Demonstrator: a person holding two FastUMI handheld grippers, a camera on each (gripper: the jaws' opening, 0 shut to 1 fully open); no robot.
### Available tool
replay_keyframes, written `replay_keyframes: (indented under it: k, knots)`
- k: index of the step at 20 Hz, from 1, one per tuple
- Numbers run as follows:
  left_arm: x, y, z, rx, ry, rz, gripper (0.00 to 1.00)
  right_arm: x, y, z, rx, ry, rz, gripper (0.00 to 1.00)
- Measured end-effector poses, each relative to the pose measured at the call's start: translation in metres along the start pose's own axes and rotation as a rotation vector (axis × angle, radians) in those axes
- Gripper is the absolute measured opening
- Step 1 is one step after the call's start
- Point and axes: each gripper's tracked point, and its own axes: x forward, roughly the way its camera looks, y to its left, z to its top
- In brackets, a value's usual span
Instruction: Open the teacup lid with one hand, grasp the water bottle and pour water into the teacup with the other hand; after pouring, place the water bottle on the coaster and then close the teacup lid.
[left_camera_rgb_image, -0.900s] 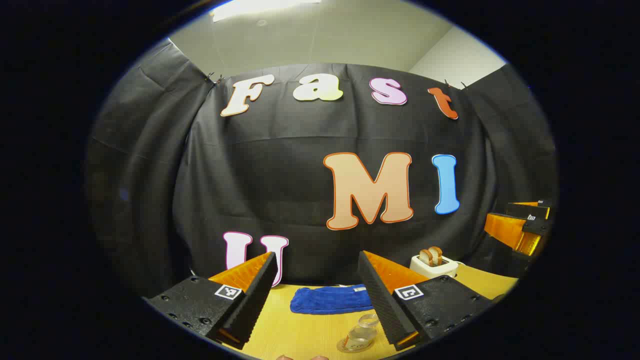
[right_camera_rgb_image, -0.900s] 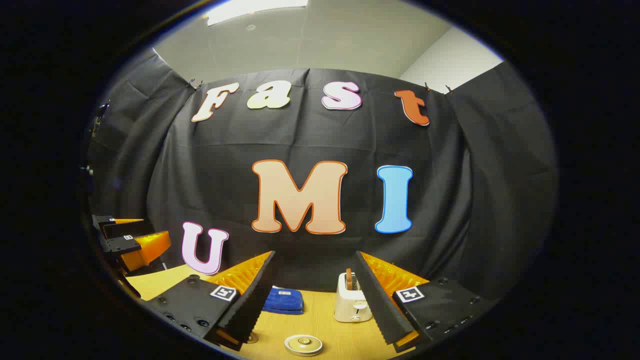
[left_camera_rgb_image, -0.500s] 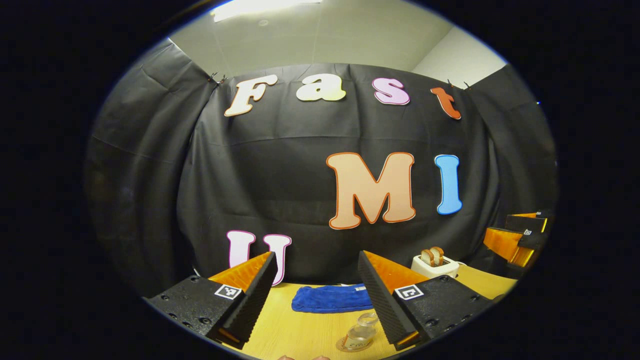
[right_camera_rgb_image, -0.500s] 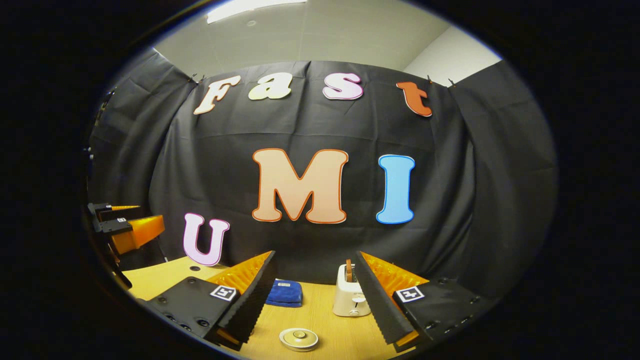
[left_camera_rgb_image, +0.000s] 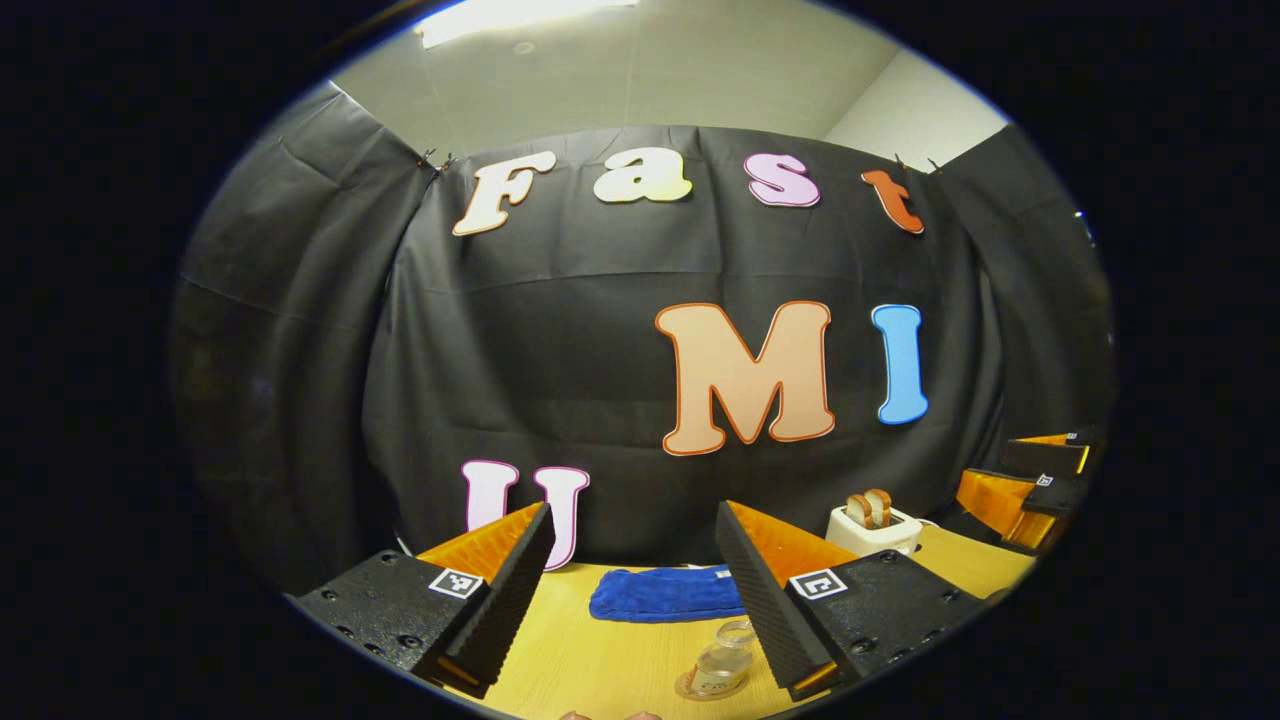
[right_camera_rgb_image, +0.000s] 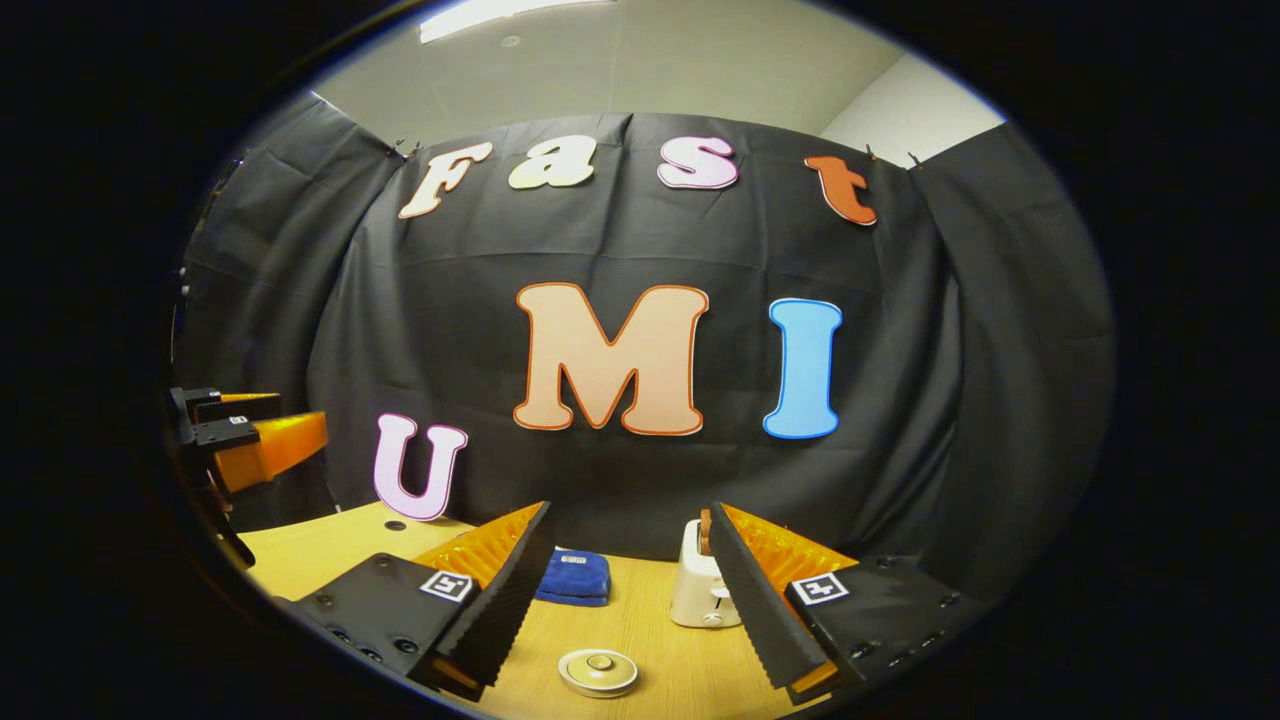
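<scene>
A clear water bottle (left_camera_rgb_image: 722, 665) stands on the wooden table (left_camera_rgb_image: 600, 665), low in the left gripper view, just inside the right-hand finger of my left gripper (left_camera_rgb_image: 633, 510). A brownish round edge shows under its base. That gripper hangs open above the table, holding nothing. In the right gripper view, the teacup's pale round lid (right_camera_rgb_image: 598, 672) with a small knob sits below and between the fingers of my right gripper (right_camera_rgb_image: 628, 508). The right gripper is also open and above the table. The cup under the lid is hidden.
A folded blue towel (left_camera_rgb_image: 665, 593) lies at the back of the table (right_camera_rgb_image: 640, 620) near the black cloth. A white toaster (right_camera_rgb_image: 700, 595) holding bread stands to its right. Each view shows the other gripper at its side edge, the right gripper (left_camera_rgb_image: 1030, 480) and the left gripper (right_camera_rgb_image: 250, 440).
The right gripper has dipped and come slightly forward, so the lid sits higher in its view. The left gripper has hardly moved. Both stay open.
</scene>
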Motion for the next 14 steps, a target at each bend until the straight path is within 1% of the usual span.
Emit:
replay_keyframes:
  k: [1, 3, 4, 5, 6, 7, 8, 10, 11, 12, 13, 14]
  knots:
    - [-0.001, 0.002, -0.001, 0.001, 0.001, 0.005, 0.95, 0.002, 0.003, -0.004, 0.003, 0.004, 0.014, 1.00]
    - [-0.004, 0.006, -0.001, 0.006, 0.004, 0.017, 0.94, 0.008, 0.008, -0.016, 0.008, 0.013, 0.040, 0.94]
    - [-0.004, 0.009, -0.001, 0.007, 0.003, 0.024, 0.95, 0.011, 0.012, -0.022, 0.009, 0.021, 0.054, 0.94]
    - [-0.007, 0.013, -0.001, 0.010, 0.002, 0.033, 0.92, 0.016, 0.013, -0.032, 0.004, 0.034, 0.063, 0.94]
    - [-0.008, 0.017, -0.001, 0.015, 0.000, 0.045, 0.92, 0.018, 0.013, -0.043, -0.008, 0.047, 0.072, 0.94]
    - [-0.009, 0.021, 0.000, 0.020, 0.000, 0.057, 0.92, 0.022, 0.013, -0.053, -0.019, 0.064, 0.077, 0.99]
    - [-0.009, 0.024, 0.001, 0.024, -0.001, 0.063, 0.95, 0.023, 0.013, -0.067, -0.028, 0.085, 0.082, 0.99]
    - [-0.012, 0.027, 0.001, 0.031, 0.001, 0.074, 0.94, 0.028, 0.014, -0.095, -0.030, 0.145, 0.096, 0.99]
    - [-0.013, 0.030, 0.001, 0.034, 0.001, 0.081, 0.92, 0.030, 0.016, -0.109, -0.022, 0.181, 0.103, 0.97]
    - [-0.014, 0.032, 0.000, 0.034, 0.003, 0.086, 0.92, 0.030, 0.015, -0.126, -0.021, 0.218, 0.101, 0.94]
    - [-0.015, 0.032, -0.001, 0.035, 0.006, 0.091, 0.92, 0.032, 0.015, -0.139, -0.015, 0.245, 0.107, 1.00]
    - [-0.015, 0.034, -0.001, 0.039, 0.010, 0.096, 0.94, 0.033, 0.016, -0.152, -0.009, 0.273, 0.111, 0.99]
